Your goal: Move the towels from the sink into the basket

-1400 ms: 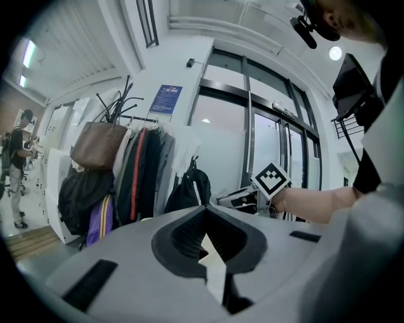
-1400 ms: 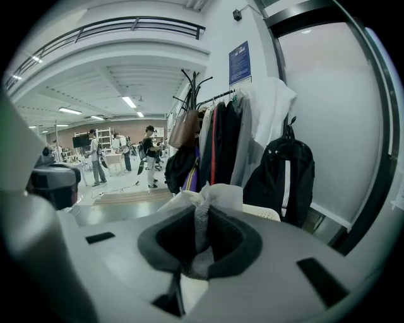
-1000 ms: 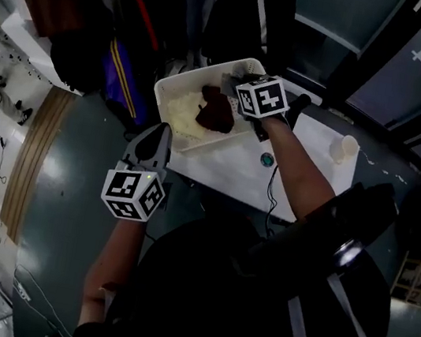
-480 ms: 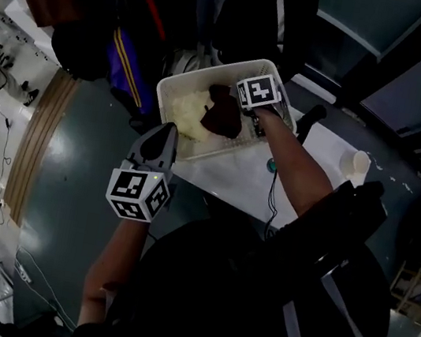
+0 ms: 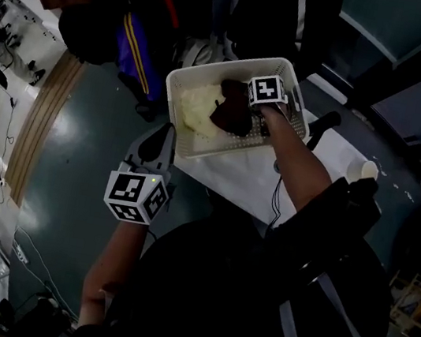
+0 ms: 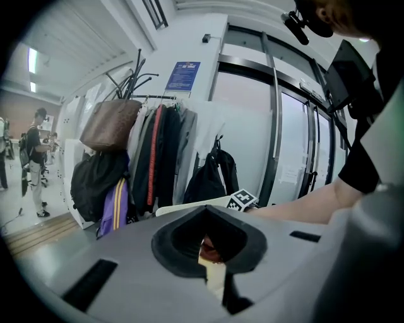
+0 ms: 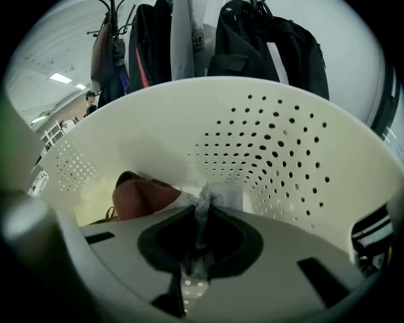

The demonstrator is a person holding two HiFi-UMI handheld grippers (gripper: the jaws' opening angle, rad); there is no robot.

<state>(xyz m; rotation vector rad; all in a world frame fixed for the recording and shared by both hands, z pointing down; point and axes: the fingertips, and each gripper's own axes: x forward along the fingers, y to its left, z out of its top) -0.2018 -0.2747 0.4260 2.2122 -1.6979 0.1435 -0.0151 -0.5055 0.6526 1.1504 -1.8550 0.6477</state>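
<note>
A white perforated basket [image 5: 227, 66] stands on a white table [image 5: 232, 179]. In it lie a pale yellow towel [image 5: 195, 105] and a dark brown towel [image 5: 232, 111]. My right gripper [image 5: 252, 108] reaches down inside the basket beside the brown towel. In the right gripper view the right gripper [image 7: 201, 214] is shut on a thin fold of grey-white towel [image 7: 205, 197], with the brown towel [image 7: 139, 195] just left of it and the basket wall [image 7: 284, 145] ahead. My left gripper [image 5: 165, 128] hangs below the basket's near-left side, shut and holding nothing. No sink is in view.
A paper cup [image 5: 368, 170] stands at the table's far right. A coat rack with bags and coats [image 6: 139, 145] and a black backpack [image 6: 211, 173] stand behind the basket. Grey floor [image 5: 72, 181] lies to the left, with a person [image 6: 35, 158] far off.
My right gripper has gone a little deeper into the basket, next to the brown towel. The camera has shifted, so the basket sits higher in the picture. The left gripper has hardly moved.
</note>
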